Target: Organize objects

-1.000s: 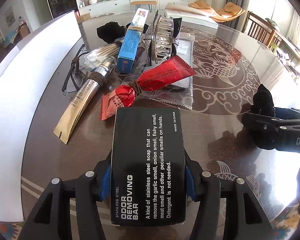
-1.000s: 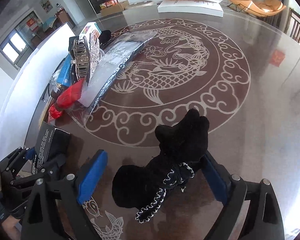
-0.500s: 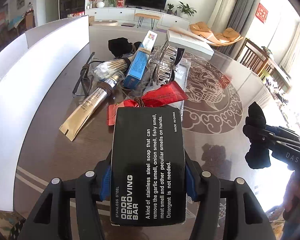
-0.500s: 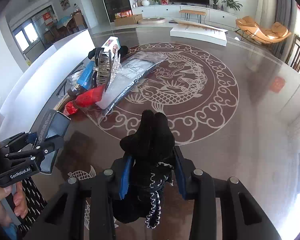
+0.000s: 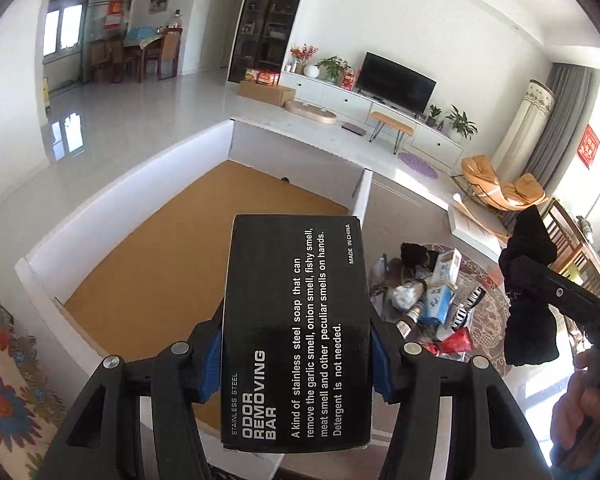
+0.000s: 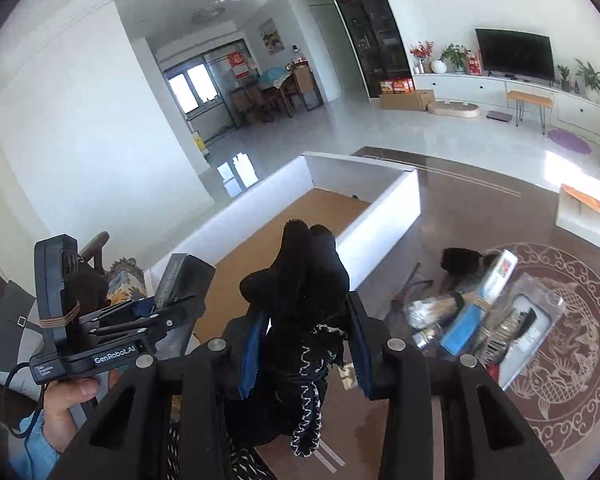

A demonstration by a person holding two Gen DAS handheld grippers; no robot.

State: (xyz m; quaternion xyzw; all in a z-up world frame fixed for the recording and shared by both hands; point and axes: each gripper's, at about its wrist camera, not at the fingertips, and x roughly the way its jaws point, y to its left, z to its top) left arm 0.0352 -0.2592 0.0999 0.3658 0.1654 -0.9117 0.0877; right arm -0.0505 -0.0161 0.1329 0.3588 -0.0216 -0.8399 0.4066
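The left gripper (image 5: 296, 364) clamped a black box (image 5: 296, 332) between its blue pads, the white print on it reading "odor removing bar". It was held in the air over the near part of a big white-walled box (image 5: 112, 216) with a brown cardboard floor, which stood at the table's edge. The right gripper (image 6: 306, 352) had its fingers pressed shut on a black cloth item (image 6: 300, 292) trimmed with a white zigzag cord that hung down between the fingers. Its jaws had just been closing, and the cloth now sat pinched between the pads, its upper part sticking up past the fingertips. It too was raised, near the white box's long wall.

In the right wrist view a hand (image 6: 66, 404) at the lower left held the left gripper's handle.

Farther off, on the dark table (image 6: 460, 208) with its pale fish-and-cloud pattern, lay a heap of things close together: a red packet (image 5: 452, 340), a blue and white carton (image 5: 440, 292), a bag of cotton swabs (image 5: 406, 294), another dark cloth lump (image 6: 458, 260), and a clear plastic package (image 6: 528, 316). The heap sat just beside the white box's outer wall.

Beyond the table, the room showed a television (image 5: 396, 84) on a low white cabinet.
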